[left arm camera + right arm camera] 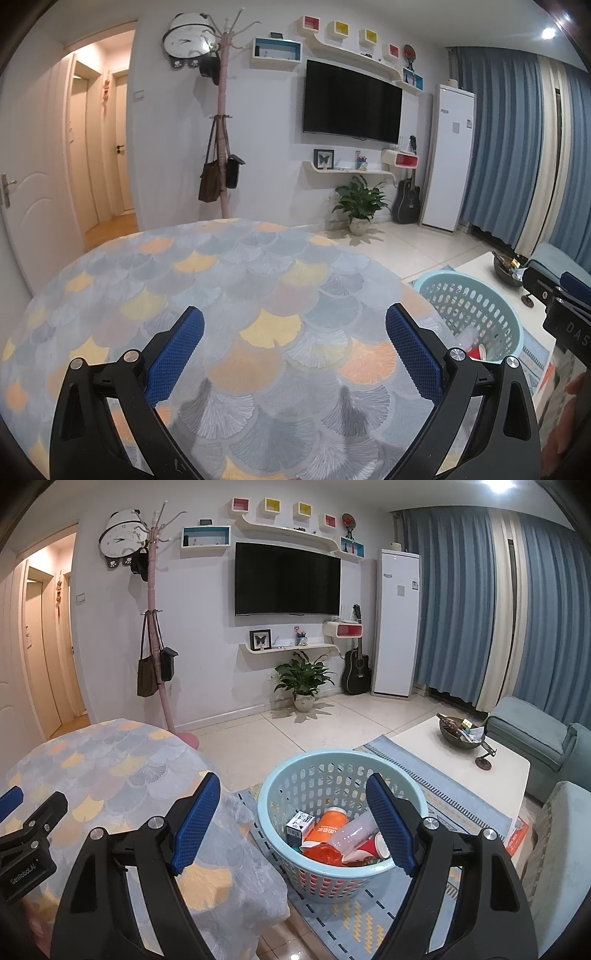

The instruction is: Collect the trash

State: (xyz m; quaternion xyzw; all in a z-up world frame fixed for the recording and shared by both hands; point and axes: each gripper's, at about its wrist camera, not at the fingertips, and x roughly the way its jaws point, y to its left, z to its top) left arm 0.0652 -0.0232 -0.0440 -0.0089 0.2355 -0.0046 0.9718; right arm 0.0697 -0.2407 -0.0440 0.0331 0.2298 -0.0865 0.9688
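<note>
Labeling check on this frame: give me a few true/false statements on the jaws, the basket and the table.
1. Both grippers, left gripper and right gripper, have open jaws holding nothing. True.
2. The basket is empty. False: it holds an orange container, a small box, a clear bottle and a red cup.
3. The basket stands on the patterned table. False: it stands on the floor rug beside it.
4. The television is off. True.
</note>
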